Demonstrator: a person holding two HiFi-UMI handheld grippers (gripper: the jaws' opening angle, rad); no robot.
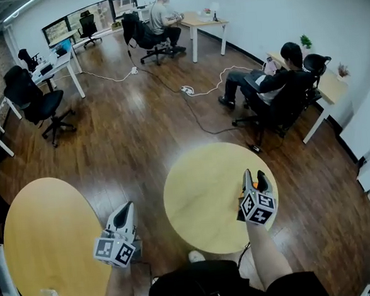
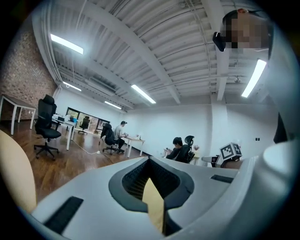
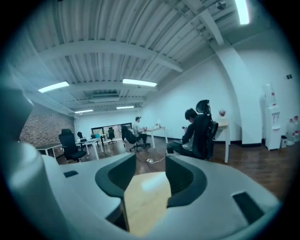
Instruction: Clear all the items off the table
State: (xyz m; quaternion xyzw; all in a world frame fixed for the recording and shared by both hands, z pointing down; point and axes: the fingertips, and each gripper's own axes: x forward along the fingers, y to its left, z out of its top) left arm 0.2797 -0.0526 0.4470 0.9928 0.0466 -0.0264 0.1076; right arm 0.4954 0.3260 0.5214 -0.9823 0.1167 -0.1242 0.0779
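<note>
A bare round wooden table (image 1: 194, 194) stands in front of me; I see no item on it. My right gripper (image 1: 253, 178) hovers over the table's right part, with a small orange patch showing between its fingers in the head view. In the right gripper view that gripper (image 3: 150, 165) is open, and only the tabletop shows through the gap. My left gripper (image 1: 124, 213) hangs over the floor between the two tables. In the left gripper view it (image 2: 150, 161) is shut with nothing in it, pointing level across the room.
A second round table (image 1: 46, 236) at the left carries a small clear crumpled thing (image 1: 48, 294). A person sits in a black office chair (image 1: 276, 103) beyond the table, another at a far desk (image 1: 205, 24). Cables (image 1: 190, 93) run across the wooden floor.
</note>
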